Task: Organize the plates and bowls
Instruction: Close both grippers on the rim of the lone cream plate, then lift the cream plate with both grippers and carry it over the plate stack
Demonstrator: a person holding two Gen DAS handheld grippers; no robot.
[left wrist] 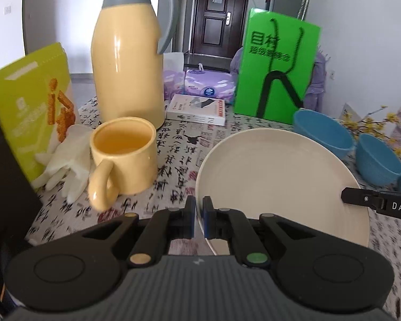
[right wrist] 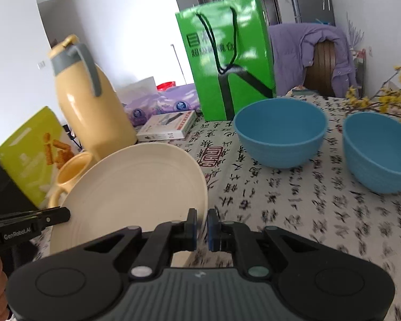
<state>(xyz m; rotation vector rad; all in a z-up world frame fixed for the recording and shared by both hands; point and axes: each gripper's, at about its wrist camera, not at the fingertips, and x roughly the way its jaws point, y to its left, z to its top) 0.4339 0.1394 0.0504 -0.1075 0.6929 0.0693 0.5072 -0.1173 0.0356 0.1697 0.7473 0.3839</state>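
Tabletop (right wrist: 320, 214): calligraphy-print cloth, crowded; thermos (left wrist: 128, 61) at 11 o'clock of the left view, green bag (left wrist: 275, 67) at 1 o'clock.
Plate (left wrist: 278, 179): cream, held by both tools at opposite rim edges, seemingly lifted off the cloth and tilted; not yet placed.
Bowls: two blue ones, near bowl (right wrist: 280, 131) at 1 o'clock and far bowl (right wrist: 379, 152) at 3 o'clock of the right view, apart and unstacked.
Left tool (left wrist: 199, 214): pinched shut on the plate's rim.
Right tool (right wrist: 202, 227): likewise clamped on the rim.
Progress: early, by my judgement; plate in transit, bowls still to gather.
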